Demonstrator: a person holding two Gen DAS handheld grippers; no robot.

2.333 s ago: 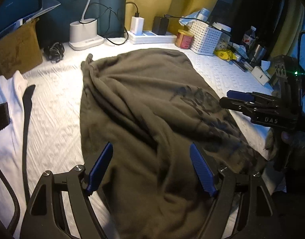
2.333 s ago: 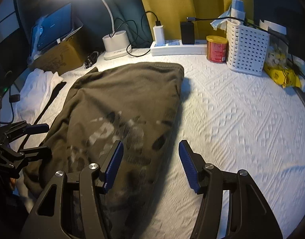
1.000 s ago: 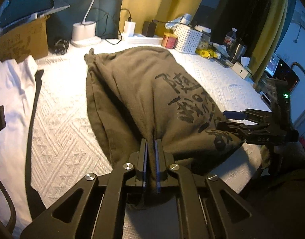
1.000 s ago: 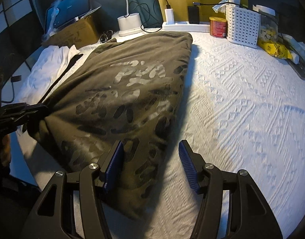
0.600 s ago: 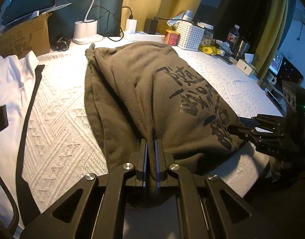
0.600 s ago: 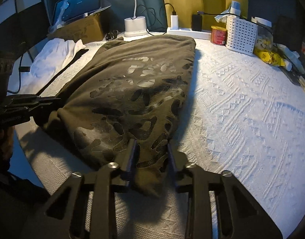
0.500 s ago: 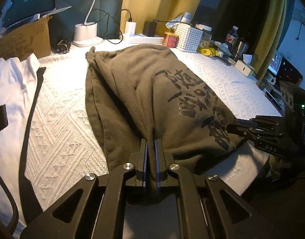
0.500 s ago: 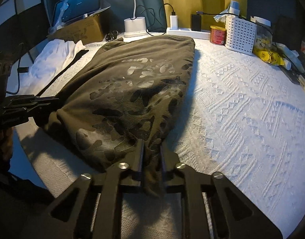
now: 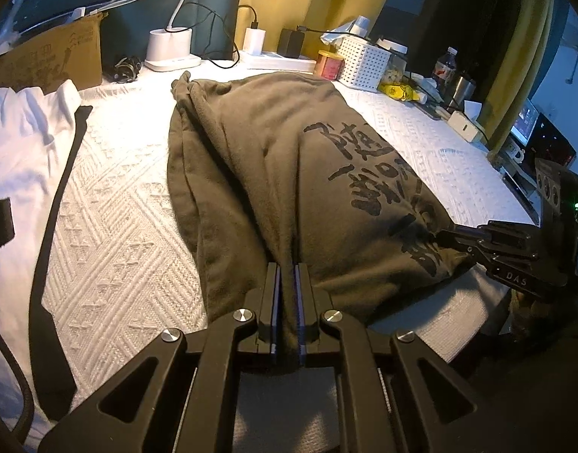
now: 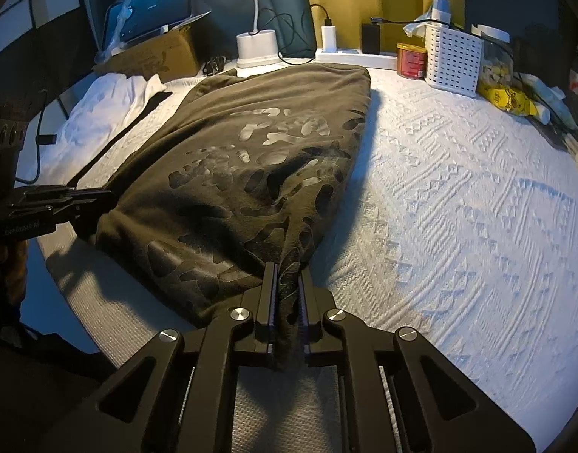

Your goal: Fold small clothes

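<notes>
The near hem of the olive sweatshirt [image 9: 289, 173] is the hard part to read: it bunches up and disappears between the pads of both grippers. The left gripper [image 9: 287, 283] is clamped nearly closed on a fold of that hem, with the jaws just starting to ease apart. The right gripper [image 10: 288, 283] is pinched narrow on the other near corner, fabric squeezed between its pads.

The sweatshirt lies lengthwise down the white textured bedspread [image 10: 459, 207], far end almost touching the power strip [image 9: 277, 62]. The big black print on it looks like brush-style characters, but I can't actually read them; in the right wrist view they just glare.

Readable bits: "DAS" on the side of the right gripper as seen from the left camera. The cardboard box [image 9: 51, 56] left of the sweatshirt has printing, too blurry. The red tin [image 10: 411, 60] label is unreadable too. The white shirt [image 9: 20, 143] to the left is cut off by the frame edge.
</notes>
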